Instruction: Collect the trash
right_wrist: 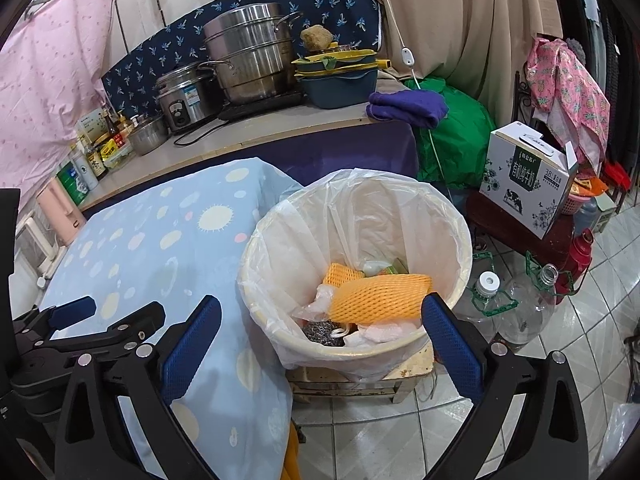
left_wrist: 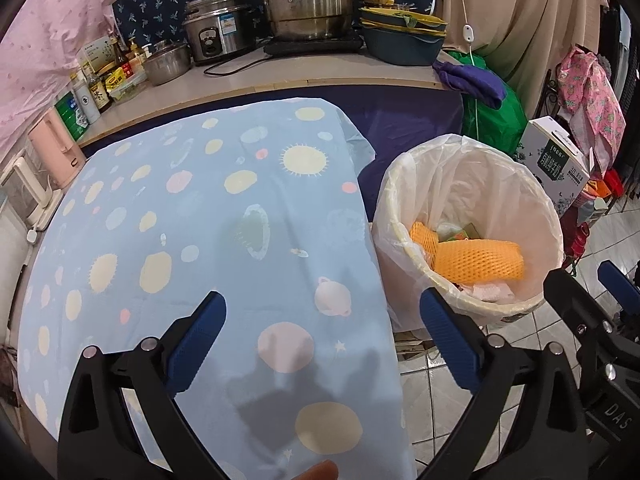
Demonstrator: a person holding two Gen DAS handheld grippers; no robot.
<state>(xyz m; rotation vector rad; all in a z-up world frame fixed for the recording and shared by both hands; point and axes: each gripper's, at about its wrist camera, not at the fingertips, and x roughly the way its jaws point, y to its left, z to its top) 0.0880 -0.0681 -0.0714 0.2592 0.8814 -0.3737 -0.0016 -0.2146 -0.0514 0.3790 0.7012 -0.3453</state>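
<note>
My left gripper (left_wrist: 320, 320) over blue planet-print tablecloth (left_wrist: 208, 216), jaws spread wide, nothing between. My right gripper (right_wrist: 322, 322) above near rim of cream round bin with clear plastic liner (right_wrist: 460, 240), jaws wide apart, empty. Bin just beside cloth's right edge, on worn stool (right_wrist: 404, 376). Orange foam fruit netting (right_wrist: 380, 294) lies inside bin, below and ahead of right fingertips, atop white wrappers and grey scourer (right_wrist: 322, 332).

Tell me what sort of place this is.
Probably a home kitchen corner: a rice cooker and stacked steel steamer pots on the counter, sauce bottles beside them, a lined trash bin by the cloth-covered table.
</note>
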